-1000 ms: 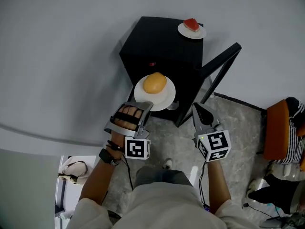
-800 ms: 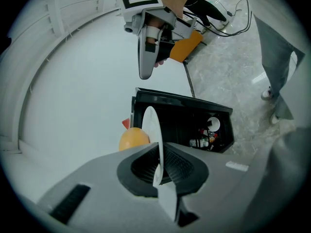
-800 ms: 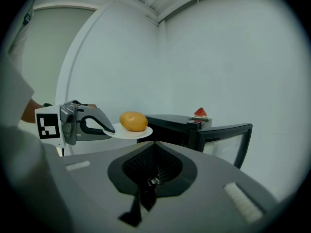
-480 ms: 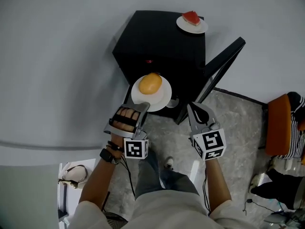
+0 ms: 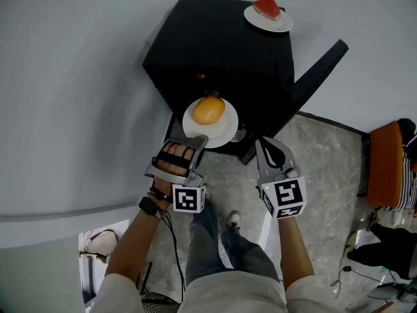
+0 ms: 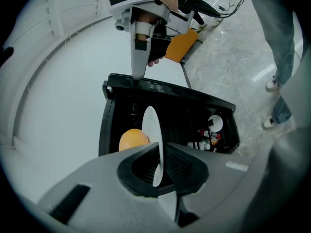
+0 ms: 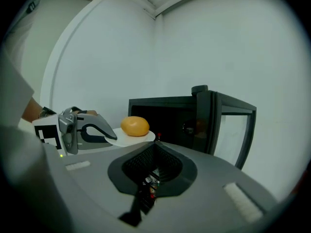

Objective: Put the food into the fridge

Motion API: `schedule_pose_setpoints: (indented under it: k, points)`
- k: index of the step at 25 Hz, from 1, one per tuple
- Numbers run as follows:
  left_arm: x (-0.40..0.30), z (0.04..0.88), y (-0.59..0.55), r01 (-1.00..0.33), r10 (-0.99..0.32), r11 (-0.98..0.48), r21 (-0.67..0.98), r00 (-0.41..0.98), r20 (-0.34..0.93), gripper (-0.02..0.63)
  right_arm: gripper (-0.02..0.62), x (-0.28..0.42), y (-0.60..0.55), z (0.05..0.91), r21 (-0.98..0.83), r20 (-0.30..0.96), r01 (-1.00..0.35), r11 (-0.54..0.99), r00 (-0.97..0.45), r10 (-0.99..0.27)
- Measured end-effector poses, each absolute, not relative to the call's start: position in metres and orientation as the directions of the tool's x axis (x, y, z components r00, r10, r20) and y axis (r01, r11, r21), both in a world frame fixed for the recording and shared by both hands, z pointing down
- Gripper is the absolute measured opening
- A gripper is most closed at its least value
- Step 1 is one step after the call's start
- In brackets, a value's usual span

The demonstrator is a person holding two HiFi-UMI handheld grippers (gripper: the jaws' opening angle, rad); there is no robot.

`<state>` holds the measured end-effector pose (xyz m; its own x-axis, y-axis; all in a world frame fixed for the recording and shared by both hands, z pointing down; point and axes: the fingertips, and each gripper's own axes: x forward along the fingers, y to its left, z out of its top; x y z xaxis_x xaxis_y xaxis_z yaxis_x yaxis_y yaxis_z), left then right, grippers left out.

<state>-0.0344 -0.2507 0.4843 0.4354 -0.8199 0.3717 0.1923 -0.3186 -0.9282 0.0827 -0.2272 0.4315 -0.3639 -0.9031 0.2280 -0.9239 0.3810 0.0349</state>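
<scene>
The left gripper point(image 5: 196, 142) jaws pinch the plate point(image 5: 225, 132) with an orange point(image 5: 209, 110) by the open fridge point(image 5: 215, 44). The right gripper point(image 5: 264, 143) jaws are closed, empty.

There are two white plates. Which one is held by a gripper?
The plate with the orange food, pinched at its rim by the left gripper. The plate with the red slice rests on the black fridge.

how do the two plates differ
The near plate is pinched at its rim by the left claw, held before the open fridge; the far plate rests on the fridge's top. The near plate carries a round orange food, the far plate a red wedge. Both are white and round.
</scene>
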Motion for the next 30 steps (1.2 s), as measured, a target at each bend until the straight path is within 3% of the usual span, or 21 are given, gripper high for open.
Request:
schedule_pose_setpoints:
  k: [16,30]
  points:
    - [-0.021,0.573,-0.303,0.212,-0.780,-0.297,-0.931,0.509,0.365,0.021,0.006,0.092,-0.248,0.501,0.040,0.270,-0.966,0.257,-0.237,-0.933]
    - [0.009,0.642,-0.328,0.223,-0.720,-0.373,-0.901,0.543,0.432,0.021,0.006,0.098,-0.251,0.545,0.011,0.319,-0.980,0.200,-0.186,-0.929]
